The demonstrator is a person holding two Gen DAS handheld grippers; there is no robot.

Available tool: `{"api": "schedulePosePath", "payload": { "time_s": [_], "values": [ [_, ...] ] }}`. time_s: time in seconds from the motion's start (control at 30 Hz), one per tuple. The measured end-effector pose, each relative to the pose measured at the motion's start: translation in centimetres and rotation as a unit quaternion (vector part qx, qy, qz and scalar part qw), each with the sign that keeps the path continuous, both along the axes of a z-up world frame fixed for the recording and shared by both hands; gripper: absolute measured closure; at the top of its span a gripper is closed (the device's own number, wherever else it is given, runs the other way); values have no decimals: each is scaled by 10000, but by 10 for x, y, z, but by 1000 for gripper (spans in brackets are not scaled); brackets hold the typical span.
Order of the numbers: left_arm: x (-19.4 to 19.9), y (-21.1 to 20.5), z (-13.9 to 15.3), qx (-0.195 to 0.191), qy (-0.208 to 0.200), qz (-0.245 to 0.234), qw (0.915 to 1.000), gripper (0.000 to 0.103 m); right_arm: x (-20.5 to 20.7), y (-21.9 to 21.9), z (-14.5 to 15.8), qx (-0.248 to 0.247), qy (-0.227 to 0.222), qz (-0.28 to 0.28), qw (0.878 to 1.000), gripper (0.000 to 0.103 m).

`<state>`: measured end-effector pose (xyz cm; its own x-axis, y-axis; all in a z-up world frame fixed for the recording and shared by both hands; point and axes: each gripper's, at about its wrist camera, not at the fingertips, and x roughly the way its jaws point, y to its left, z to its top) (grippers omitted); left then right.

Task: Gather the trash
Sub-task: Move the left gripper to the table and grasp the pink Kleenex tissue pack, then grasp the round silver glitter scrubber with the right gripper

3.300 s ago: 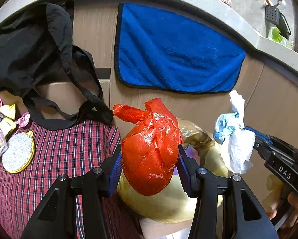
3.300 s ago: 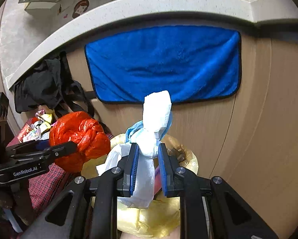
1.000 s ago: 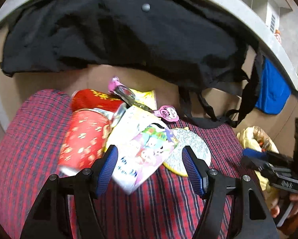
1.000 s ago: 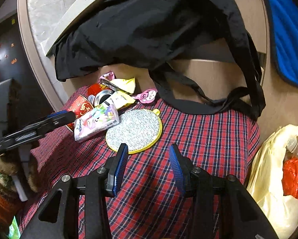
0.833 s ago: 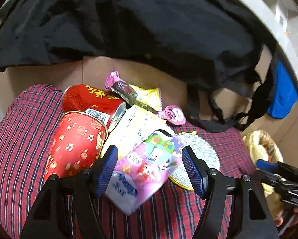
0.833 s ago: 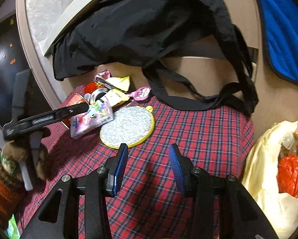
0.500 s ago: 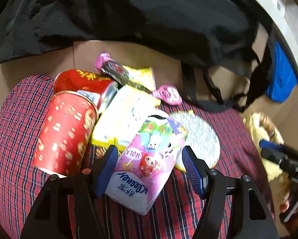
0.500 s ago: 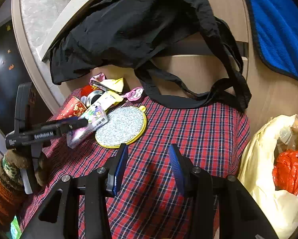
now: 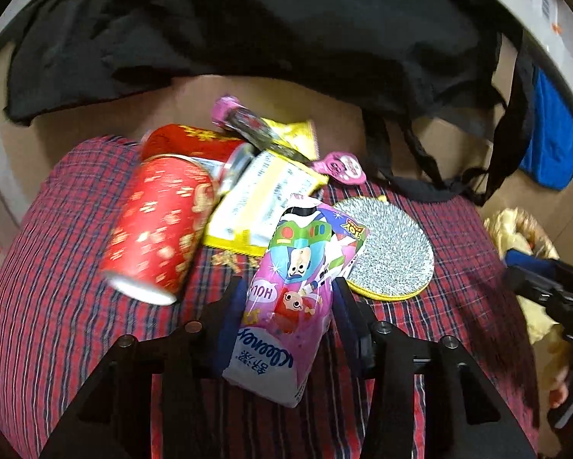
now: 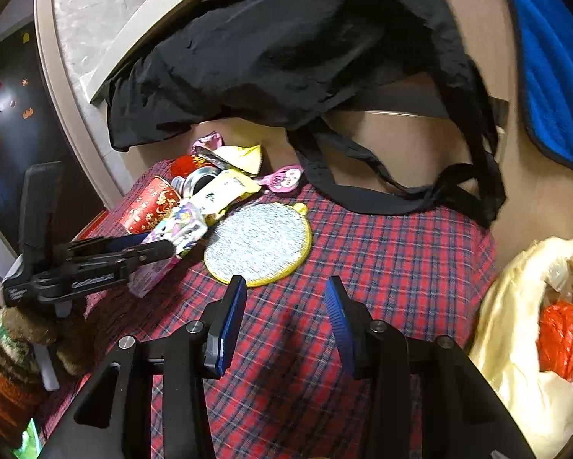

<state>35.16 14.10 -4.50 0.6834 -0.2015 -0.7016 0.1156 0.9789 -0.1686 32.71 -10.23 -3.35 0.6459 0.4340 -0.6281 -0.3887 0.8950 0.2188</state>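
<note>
Item: tissue pack — pink soft pack printed with cartoon figures; legible print reads "Kleenex", "HOLA" and a "TOY" badge, seen inverted. Location: on the red plaid cloth, lying between the fingers of the left hand-held gripper, whose blue pads sit against both sides of the pack — clamped on it, by the look of the contact.

Right hand-held gripper: jaws apart, nothing between them, hovering over bare plaid.

Adjacent trash, at 10 to 12 o'clock of the pack in the left wrist view: red patterned cup on its side, red can, yellow wrapper, pink lid. Round sparkly pad at 2 o'clock, touching the pack's far corner.

Destination: yellow trash bag at 4 o'clock in the right wrist view, a knotted red bag inside it.

Step in hand, as judged: pickup of the pack. Next move calls for a lift clear of the pad, then carriage rightward to the bag mouth.
</note>
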Motion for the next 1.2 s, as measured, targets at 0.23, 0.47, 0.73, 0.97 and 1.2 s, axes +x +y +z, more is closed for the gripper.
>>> {"api": "schedulePosePath", "payload": {
  "time_s": [0.23,0.47,0.73,0.97,1.2],
  "values": [
    [-40,49,15,-454,-228,671,9964,57,27,39,-7,146,270,138,9994,63],
    [-66,85,14,-603,-653,1140,9895,57,52,48,-27,460,766,-181,9958,62],
    [-66,92,1,-787,-679,1131,9881,57,60,63,-25,297,730,-152,9968,62],
    [-67,102,-1,-1008,-705,1255,9844,57,54,98,-7,272,551,319,9976,71],
    [-68,111,-6,-1205,-628,1318,9819,57,35,127,10,-606,-107,516,9968,71]
  ]
}}
